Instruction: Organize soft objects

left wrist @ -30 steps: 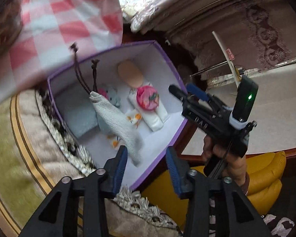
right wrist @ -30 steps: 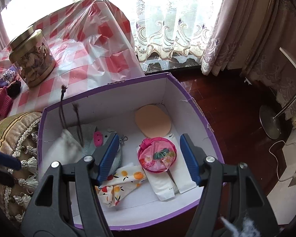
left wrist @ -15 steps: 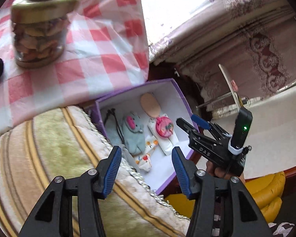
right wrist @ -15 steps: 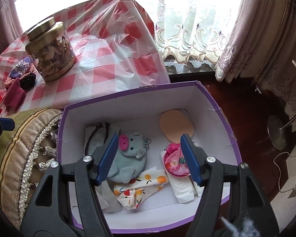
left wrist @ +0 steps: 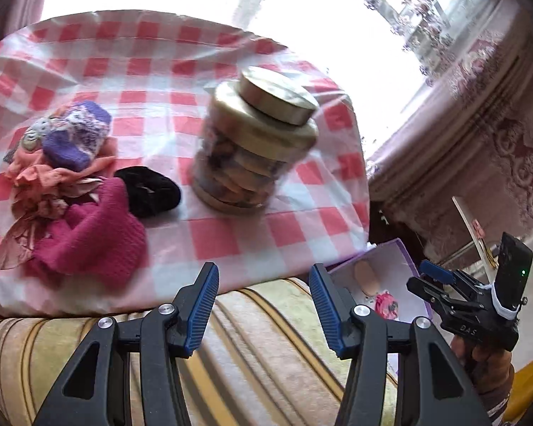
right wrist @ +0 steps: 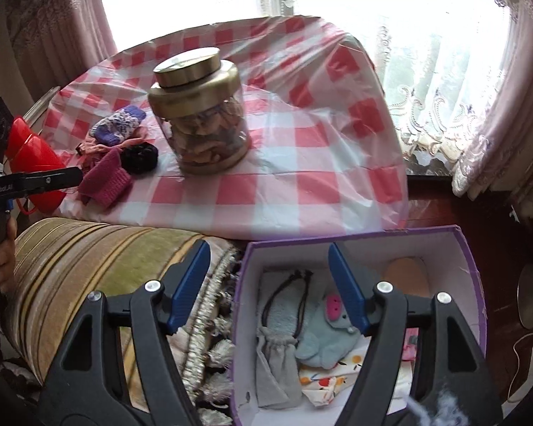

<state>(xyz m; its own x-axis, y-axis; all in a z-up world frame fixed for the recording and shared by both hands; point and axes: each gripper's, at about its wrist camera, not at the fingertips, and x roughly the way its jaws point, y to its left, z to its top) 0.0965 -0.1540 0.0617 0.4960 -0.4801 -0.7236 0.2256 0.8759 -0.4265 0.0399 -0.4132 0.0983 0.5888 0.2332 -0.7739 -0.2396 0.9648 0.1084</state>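
Left gripper (left wrist: pixel 263 305) released, empty, soft pile (left wrist: pixel 71 191) at its 10 o'clock. Right gripper (right wrist: pixel 268 284) opening, empty, over purple box (right wrist: pixel 472 284) edge.

The left gripper (left wrist: pixel 263 305) has swung from over the box (left wrist: pixel 401 259) to the table's (left wrist: pixel 231 234) near edge; the grey pouch (right wrist: pixel 275 369) now lies inside.

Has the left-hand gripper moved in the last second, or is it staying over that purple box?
Yes. The left gripper has swung away from the purple box, which now sits at its right, toward the soft items on the checked tablecloth.
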